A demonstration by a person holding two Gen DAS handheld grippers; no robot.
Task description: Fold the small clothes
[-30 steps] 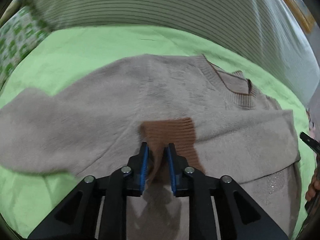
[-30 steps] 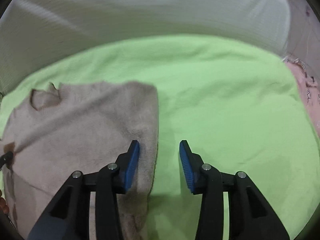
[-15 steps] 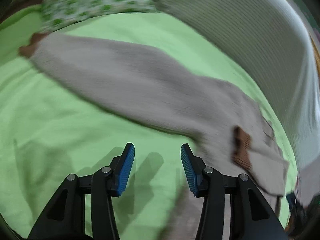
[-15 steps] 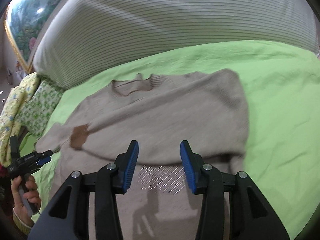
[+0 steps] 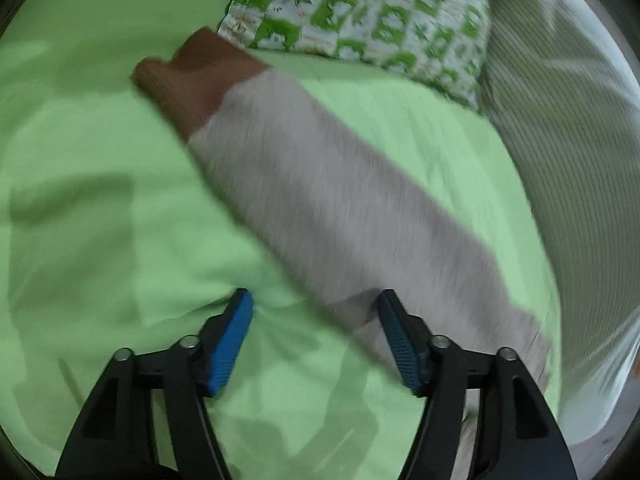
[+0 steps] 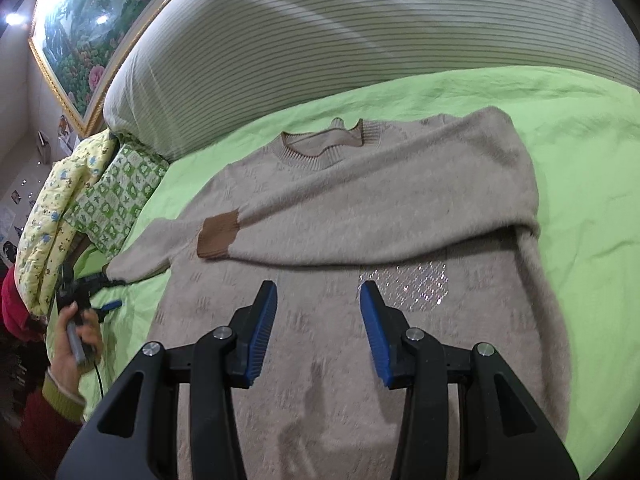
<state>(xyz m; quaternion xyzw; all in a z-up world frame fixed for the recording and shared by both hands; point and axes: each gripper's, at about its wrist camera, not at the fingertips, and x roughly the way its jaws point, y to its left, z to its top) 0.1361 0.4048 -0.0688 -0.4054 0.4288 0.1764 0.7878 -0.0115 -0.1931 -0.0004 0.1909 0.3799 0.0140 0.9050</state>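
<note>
Your beige sweater (image 6: pixel 360 216) lies flat on the green bed sheet (image 6: pixel 580 128), one sleeve folded across its chest. Both your left tongs (image 5: pixel 316 340) and right tongs (image 6: pixel 318 320) are spread, gripping nothing. A patterned pillow (image 5: pixel 360 12) sits just beyond the outstretched sleeve's brown cuff (image 5: pixel 192 80).

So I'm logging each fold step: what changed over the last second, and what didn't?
The left tongs let go of the brown cuff of the sleeve folded across the beige knitted sweater, opened, and swung left toward the other sleeve, still stretched out on the green sheet. The right tongs pulled back from the sweater's right edge and stayed open. The folded sleeve stayed put.
</note>
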